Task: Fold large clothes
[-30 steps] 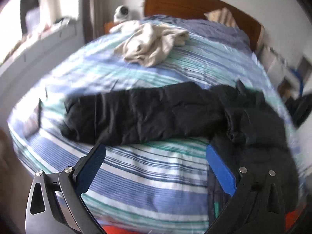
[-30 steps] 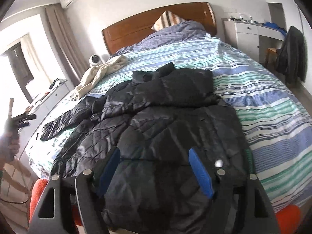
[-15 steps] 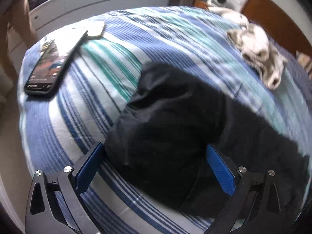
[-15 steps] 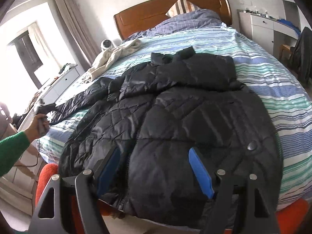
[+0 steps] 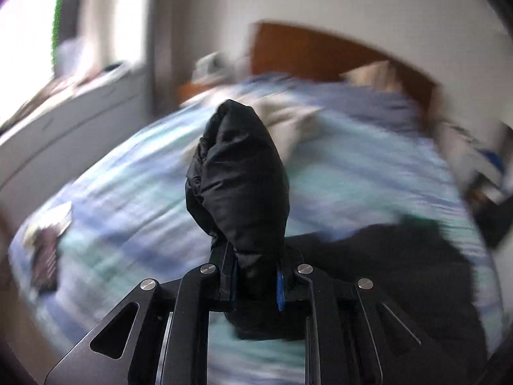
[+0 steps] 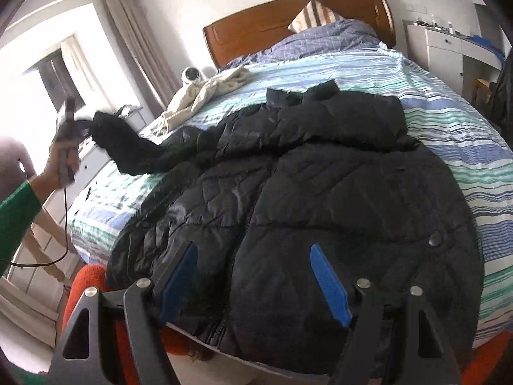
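While left fingers (image 5: 256, 284) pinch the jacket's sleeve (image 5: 239, 186) (no writing legible), right fingers (image 6: 253, 284) gape empty.

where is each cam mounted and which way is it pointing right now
Left wrist: sits on the left tongs, facing the headboard; they are shut on the jacket sleeve.
Right wrist: sits on the open right tongs at the bed's foot, looking over the black jacket; the left hand shows.
Shared: sleeve, striped bed, headboard.
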